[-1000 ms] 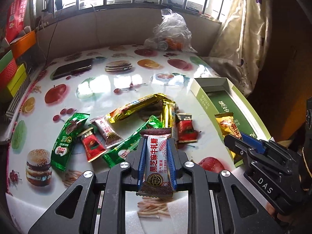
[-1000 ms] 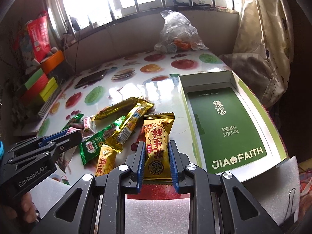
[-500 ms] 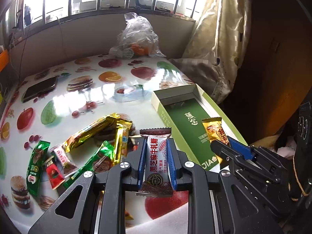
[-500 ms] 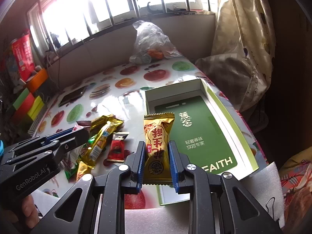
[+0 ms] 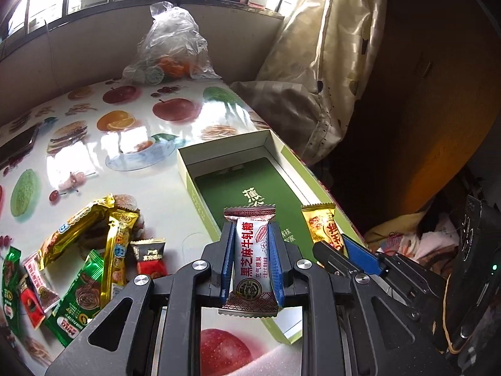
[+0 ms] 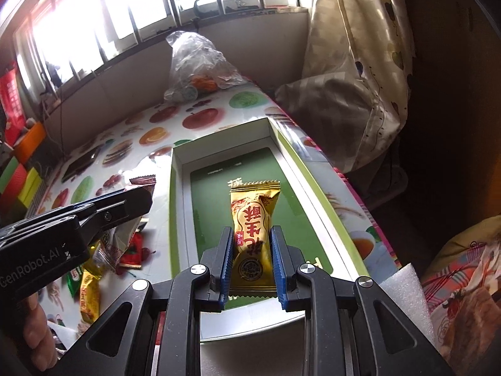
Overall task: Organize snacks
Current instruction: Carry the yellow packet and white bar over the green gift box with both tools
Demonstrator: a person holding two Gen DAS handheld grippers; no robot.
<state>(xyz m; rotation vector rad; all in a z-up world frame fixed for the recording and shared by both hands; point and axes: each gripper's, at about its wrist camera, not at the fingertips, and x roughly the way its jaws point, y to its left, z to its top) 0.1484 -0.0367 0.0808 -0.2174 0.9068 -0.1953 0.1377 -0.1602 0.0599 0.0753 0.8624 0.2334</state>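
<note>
Left wrist view shows the left gripper [image 5: 250, 235] clenched on a white nougat candy [image 5: 250, 258], its blue pads pressing both long sides of the wrapper, which stands upright between them with red and black characters on its face. The candy is held above the near left wall of the green box [image 5: 194, 185], an open shallow tray with white inner walls and a green floor printed with white characters. To the right in this view, the right gripper [image 5: 343, 244] grips a golden peanut candy [image 5: 322, 228] over the box's right side. Left of the box, on the fruit-print tablecloth [image 5: 175, 144], lies a loose pile of snacks [image 5: 90, 250]: gold, green and red wrappers, some overlapping. A clear plastic bag [image 5: 170, 53] with orange contents sits at the far edge near the window wall, and a curtain [image 5: 319, 72] hangs at the right. Right wrist view shows the right gripper [image 6: 252, 235] closed on the golden peanut candy [image 6: 253, 232], held upright directly above the green floor of the box [image 6: 316, 188]. The left gripper [image 6: 137, 200] appears at the left, above the table beside the box's left wall, with part of the person's hand [image 6: 34, 335] showing below it.
</note>
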